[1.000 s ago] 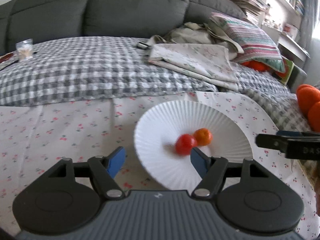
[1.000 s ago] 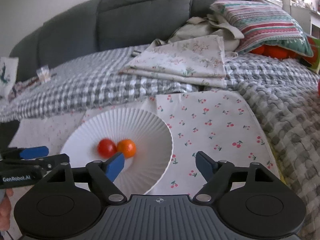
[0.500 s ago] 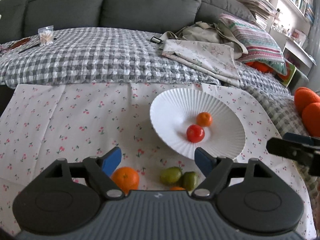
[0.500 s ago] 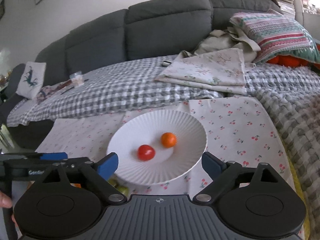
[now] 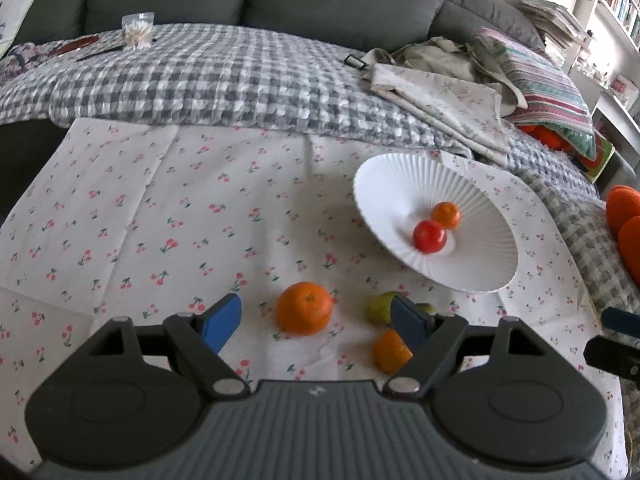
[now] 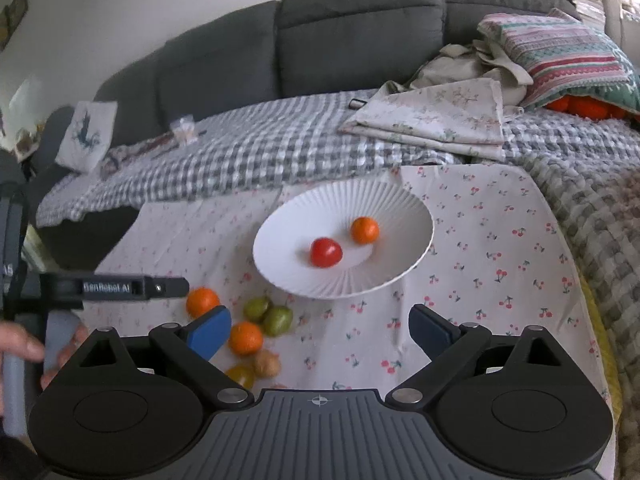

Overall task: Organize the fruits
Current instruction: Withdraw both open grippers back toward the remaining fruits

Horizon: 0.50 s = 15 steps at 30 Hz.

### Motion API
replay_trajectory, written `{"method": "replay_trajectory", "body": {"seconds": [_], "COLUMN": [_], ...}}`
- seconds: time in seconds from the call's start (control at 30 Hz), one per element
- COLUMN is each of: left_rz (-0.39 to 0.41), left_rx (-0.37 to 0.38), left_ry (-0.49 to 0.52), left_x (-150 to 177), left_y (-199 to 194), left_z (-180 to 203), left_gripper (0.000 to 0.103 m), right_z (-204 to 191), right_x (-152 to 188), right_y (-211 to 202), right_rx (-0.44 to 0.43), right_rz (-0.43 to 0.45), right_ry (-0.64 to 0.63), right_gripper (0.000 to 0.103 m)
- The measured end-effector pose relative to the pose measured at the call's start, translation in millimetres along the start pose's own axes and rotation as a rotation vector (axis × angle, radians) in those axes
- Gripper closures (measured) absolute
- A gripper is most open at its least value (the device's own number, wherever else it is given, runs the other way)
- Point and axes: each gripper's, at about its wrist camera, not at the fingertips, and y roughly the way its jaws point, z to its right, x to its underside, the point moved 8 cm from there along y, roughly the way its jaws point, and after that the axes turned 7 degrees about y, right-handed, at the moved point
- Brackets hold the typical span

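Note:
A white ribbed plate (image 5: 384, 184) (image 6: 400, 200) on the cherry-print cloth holds a red tomato (image 5: 429, 236) (image 6: 326, 252) and a small orange (image 5: 446, 215) (image 6: 365, 230). Loose fruit lies in front of the plate: an orange (image 5: 305, 308) (image 6: 203, 301), two green fruits (image 6: 258, 308), another orange (image 6: 245, 338), a brownish fruit (image 6: 267, 364) and a yellow one (image 6: 240, 374). My left gripper (image 5: 316, 322) is open, and the first loose orange shows between its blue fingertips. My right gripper (image 6: 320, 332) has its jaws opening over bare cloth, with nothing between them.
A grey sofa with a checked blanket (image 5: 224, 76) runs behind the cloth. Folded floral fabric (image 6: 436, 120) and a striped pillow (image 6: 568, 60) lie at the back right. Orange objects (image 5: 628, 224) sit at the right edge. A hand (image 6: 24, 352) holds the left gripper's handle.
Both grippers have drawn back from the plate, so the loose fruit in front of it has come into view. Both pairs of jaws stand wider. The tomato and small orange stay on the plate.

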Motion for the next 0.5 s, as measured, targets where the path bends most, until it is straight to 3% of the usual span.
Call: {"method": "replay_trajectory", "body": {"seconds": [0.5], "left_rz": [-0.007], "left_rx": [0.014], "left_ry": [0.017], "left_x": [9.0], "left_y": [14.5], "left_z": [-2.7], "left_gripper": [0.022], "right_z": [-15.3], "right_x": [30.5], "right_y": [21.4], "right_rx": [-0.035], "right_rz": [-0.122], "right_ry": [-0.064], "right_gripper": [0.006]}}
